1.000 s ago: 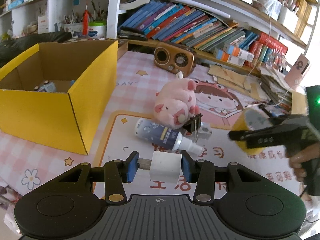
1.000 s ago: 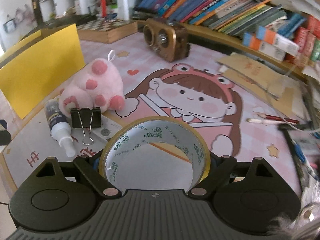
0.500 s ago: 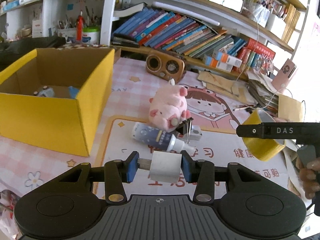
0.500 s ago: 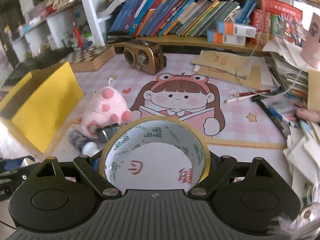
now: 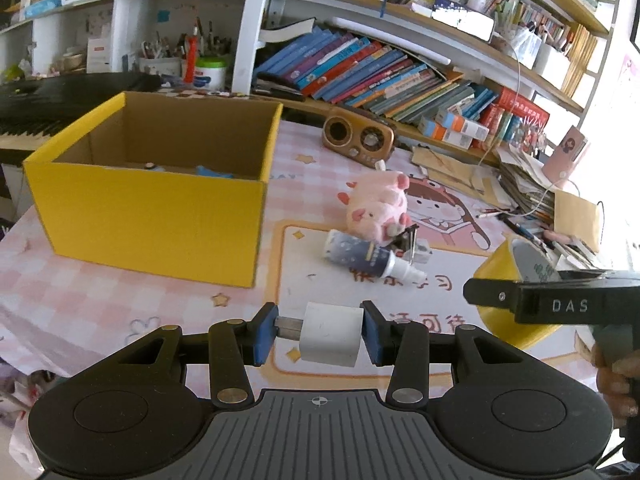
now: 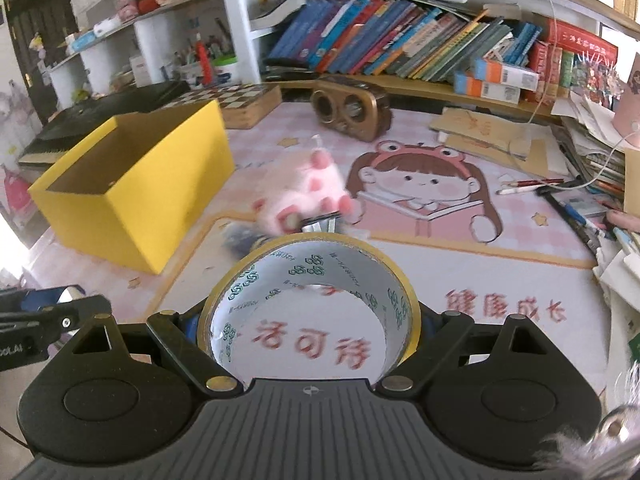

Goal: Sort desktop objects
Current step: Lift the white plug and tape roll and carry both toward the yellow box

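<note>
Yellow cardboard is the goal: the open yellow box (image 5: 152, 204) sits at about ten o'clock in the left wrist view and at nine o'clock in the right wrist view, with a few small things already lying on its floor.

Left gripper (image 5: 320, 334) is closed on a white charger plug (image 5: 330, 334), its blue pads pressing the cube's two sides, the metal prongs poking toward the left pad. Right gripper (image 6: 308, 320) stands wide, clamped around a tape roll (image 6: 310, 300) with a yellow outer face, the ring's hollow facing the camera.

On the pink desk mat (image 5: 120, 304), at roughly one o'clock from the plug, a pink plush pig (image 5: 376, 208), a spray bottle (image 5: 368, 258) and a black binder clip (image 5: 406, 240) lie bunched and touching, not yet sorted.

Risks, as I judge them: the plug is smooth and pinched partly by its prongs, so it could twist or slip before it clears the box wall. The tape roll is held only across its round rim and could roll out. Both hands heading for one box may also collide over its near edge.
</note>
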The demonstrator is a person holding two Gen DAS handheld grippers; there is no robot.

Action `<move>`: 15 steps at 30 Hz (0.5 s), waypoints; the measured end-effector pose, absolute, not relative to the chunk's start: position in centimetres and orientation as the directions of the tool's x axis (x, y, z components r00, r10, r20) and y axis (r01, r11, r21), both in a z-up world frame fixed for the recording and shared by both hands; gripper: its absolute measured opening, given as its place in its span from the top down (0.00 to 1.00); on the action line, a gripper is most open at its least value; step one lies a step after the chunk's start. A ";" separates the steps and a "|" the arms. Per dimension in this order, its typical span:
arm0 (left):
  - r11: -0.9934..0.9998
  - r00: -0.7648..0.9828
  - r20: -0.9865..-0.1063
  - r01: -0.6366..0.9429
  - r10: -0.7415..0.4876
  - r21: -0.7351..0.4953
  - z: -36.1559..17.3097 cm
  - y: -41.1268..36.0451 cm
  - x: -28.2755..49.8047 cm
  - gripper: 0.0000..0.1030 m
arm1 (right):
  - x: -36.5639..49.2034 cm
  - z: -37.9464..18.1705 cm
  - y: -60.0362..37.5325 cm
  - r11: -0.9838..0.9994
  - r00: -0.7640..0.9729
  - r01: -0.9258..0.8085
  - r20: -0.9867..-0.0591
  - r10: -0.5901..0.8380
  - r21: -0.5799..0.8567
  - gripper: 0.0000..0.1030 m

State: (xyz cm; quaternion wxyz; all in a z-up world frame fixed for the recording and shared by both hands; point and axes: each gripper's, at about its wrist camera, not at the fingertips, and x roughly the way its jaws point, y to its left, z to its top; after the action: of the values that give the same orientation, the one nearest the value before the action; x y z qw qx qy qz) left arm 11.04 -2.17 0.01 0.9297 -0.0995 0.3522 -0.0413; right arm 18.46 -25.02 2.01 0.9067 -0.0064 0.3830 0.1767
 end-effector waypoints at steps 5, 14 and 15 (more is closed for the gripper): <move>0.977 0.747 -0.647 0.015 -0.153 -0.215 0.0 -0.4 9.7 0.59 | 16.7 2.2 -22.8 0.934 0.634 -0.334 -0.703 0.323 0.128 0.13; 0.973 0.748 -0.641 0.029 -0.172 -0.227 0.2 2.2 7.2 0.59 | 13.4 2.5 -19.4 0.937 0.641 -0.327 -0.699 0.318 0.126 0.13; 0.973 0.748 -0.641 0.032 -0.174 -0.227 0.2 2.5 6.9 0.59 | 13.0 2.4 -19.1 0.937 0.640 -0.325 -0.701 0.317 0.127 0.13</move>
State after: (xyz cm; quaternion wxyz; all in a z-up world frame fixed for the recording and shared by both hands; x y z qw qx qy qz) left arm 6.94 2.46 0.17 0.9293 -0.1012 0.3508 -0.0553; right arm 13.02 -19.05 2.38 0.9054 -0.0055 0.3858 0.1772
